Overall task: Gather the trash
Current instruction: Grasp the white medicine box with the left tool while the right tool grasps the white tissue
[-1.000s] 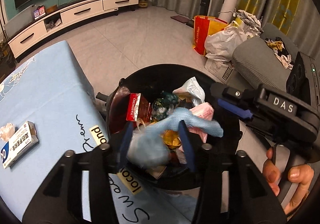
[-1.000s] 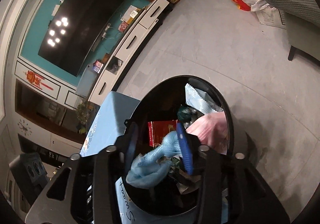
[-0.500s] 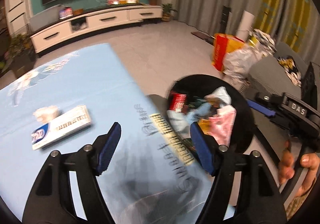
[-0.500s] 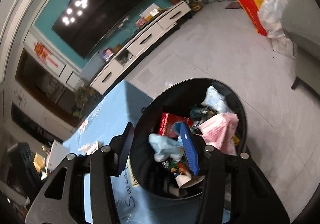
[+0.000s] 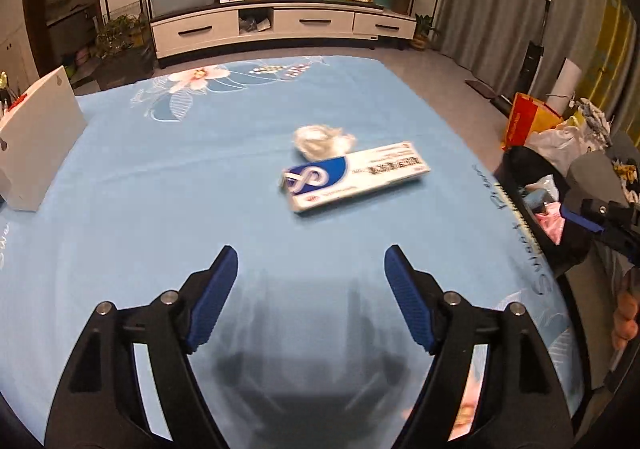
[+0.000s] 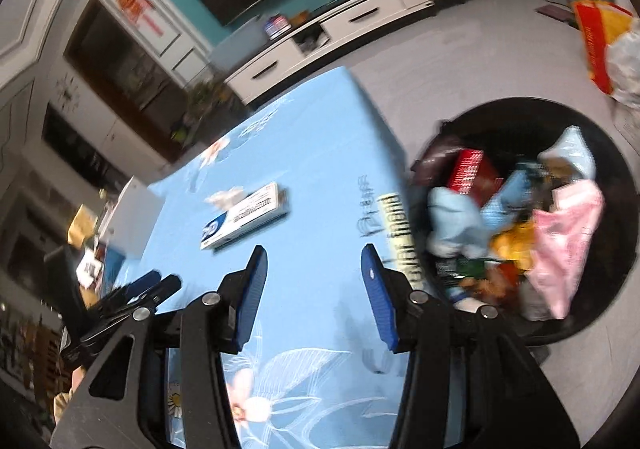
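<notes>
Blurred bin contents (image 6: pixel 516 225); box print (image 5: pixel 394 168) unreadable.

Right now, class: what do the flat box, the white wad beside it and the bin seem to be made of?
Flat box: printed cardboard, slightly glossy, judging by its crisp edges and label print.
White wad: probably tissue or thin paper; crumpled, matte, though blurred.
Bin: likely black plastic; smooth, dark, seamless wall.

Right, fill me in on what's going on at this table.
A person is clearing trash with two hand-held grippers. The left hand-held gripper is empty, jaws opening, facing the white-and-blue flat carton and crumpled white tissue on the light blue tablecloth. The right hand-held gripper is open and empty beside the nearly full round black bin.
</notes>
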`<state>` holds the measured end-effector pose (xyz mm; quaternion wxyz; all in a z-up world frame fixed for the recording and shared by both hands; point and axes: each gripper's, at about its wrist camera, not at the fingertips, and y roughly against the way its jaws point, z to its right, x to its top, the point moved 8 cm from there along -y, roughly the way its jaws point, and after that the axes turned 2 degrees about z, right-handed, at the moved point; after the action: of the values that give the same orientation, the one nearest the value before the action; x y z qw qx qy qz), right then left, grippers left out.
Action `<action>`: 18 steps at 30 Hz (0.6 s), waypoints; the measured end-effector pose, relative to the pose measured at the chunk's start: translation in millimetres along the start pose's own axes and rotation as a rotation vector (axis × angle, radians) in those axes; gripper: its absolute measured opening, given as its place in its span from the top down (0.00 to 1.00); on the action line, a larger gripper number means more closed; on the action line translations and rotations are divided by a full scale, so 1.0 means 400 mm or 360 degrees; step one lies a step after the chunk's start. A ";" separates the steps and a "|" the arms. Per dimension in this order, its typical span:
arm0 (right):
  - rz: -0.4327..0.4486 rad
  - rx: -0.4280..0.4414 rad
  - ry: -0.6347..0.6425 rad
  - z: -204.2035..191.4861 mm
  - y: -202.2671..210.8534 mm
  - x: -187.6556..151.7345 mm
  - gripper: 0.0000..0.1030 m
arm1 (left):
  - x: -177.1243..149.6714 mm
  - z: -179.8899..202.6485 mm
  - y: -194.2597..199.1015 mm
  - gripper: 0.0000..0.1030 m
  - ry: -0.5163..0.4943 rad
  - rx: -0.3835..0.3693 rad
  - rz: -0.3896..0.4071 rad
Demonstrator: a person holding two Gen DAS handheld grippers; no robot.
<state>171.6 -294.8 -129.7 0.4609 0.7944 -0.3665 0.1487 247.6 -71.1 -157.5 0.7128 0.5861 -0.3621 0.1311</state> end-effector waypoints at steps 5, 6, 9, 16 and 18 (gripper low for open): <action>-0.0020 -0.0014 0.0029 -0.042 -0.032 -0.003 0.52 | 0.059 -0.001 -0.057 0.25 -0.0108 -0.0061 -0.0002; -0.0023 -0.0023 0.0032 -0.039 -0.036 -0.004 0.52 | 0.071 0.001 -0.072 0.25 -0.0130 -0.0074 -0.0006; -0.0036 -0.0053 0.0027 -0.034 -0.051 -0.005 0.52 | 0.107 0.032 -0.126 0.25 -0.0247 -0.0166 -0.0038; -0.0053 -0.0092 -0.0005 0.003 -0.076 0.001 0.52 | 0.122 0.093 -0.222 0.25 -0.0481 -0.0285 -0.0157; -0.0057 -0.0098 -0.0012 0.010 -0.081 0.002 0.52 | 0.113 0.103 -0.245 0.26 -0.0525 -0.0305 -0.0203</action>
<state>195.1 -288.5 -151.4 0.4864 0.7869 -0.3583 0.1262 324.1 -147.5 -197.7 0.7033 0.5509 -0.4469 -0.0472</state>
